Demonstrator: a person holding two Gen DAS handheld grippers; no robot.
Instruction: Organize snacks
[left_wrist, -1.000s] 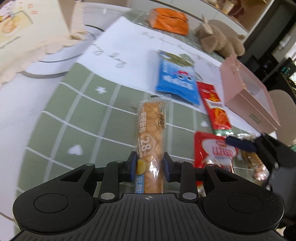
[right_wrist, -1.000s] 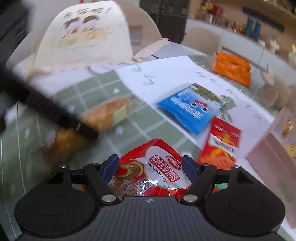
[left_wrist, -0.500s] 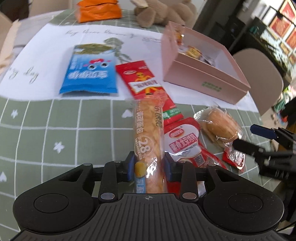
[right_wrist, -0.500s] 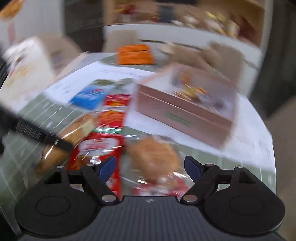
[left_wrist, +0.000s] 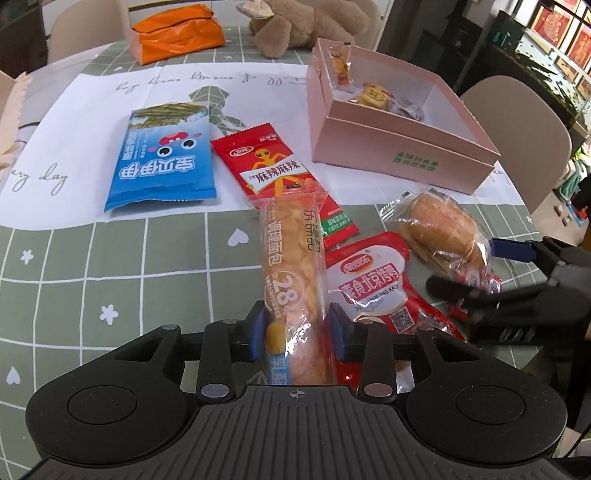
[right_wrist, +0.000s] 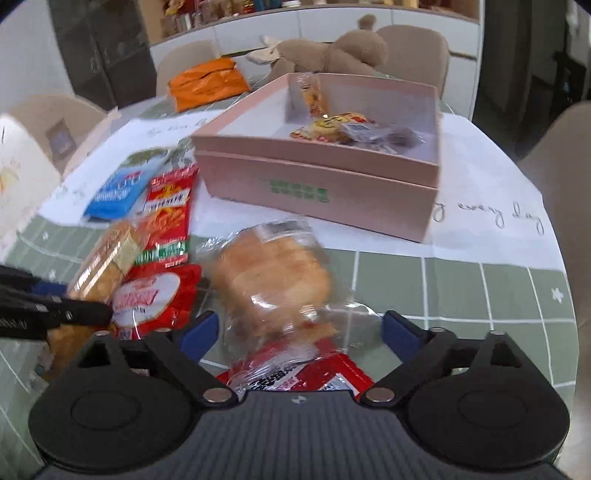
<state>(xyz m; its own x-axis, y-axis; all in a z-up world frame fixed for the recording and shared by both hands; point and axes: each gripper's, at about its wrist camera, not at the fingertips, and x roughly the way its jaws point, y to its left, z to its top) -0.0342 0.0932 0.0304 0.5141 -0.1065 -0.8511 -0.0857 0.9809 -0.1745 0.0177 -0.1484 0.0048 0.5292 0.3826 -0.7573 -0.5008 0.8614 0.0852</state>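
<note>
My left gripper (left_wrist: 297, 328) is shut on a long wrapped bread stick (left_wrist: 291, 273) and holds it above the table, pointing towards the pink box (left_wrist: 399, 155). The box is open and holds several small snacks; it also shows in the right wrist view (right_wrist: 317, 184). My right gripper (right_wrist: 299, 330) is open, its blue pads on either side of a clear-wrapped round bun (right_wrist: 273, 277), which also shows in the left wrist view (left_wrist: 443, 229). A red-and-white pouch (left_wrist: 373, 280), a red spicy snack pack (left_wrist: 277, 173) and a blue pack (left_wrist: 164, 166) lie on the table.
An orange bag (left_wrist: 177, 31) and a plush toy (left_wrist: 295, 26) sit at the table's far side. A small red packet (right_wrist: 295, 373) lies under the bun by my right gripper. Chairs stand around the table (left_wrist: 110, 266).
My left gripper has swung right with the bread stick, towards the pink box. My right gripper has moved from over the red pouch to around the bun.
</note>
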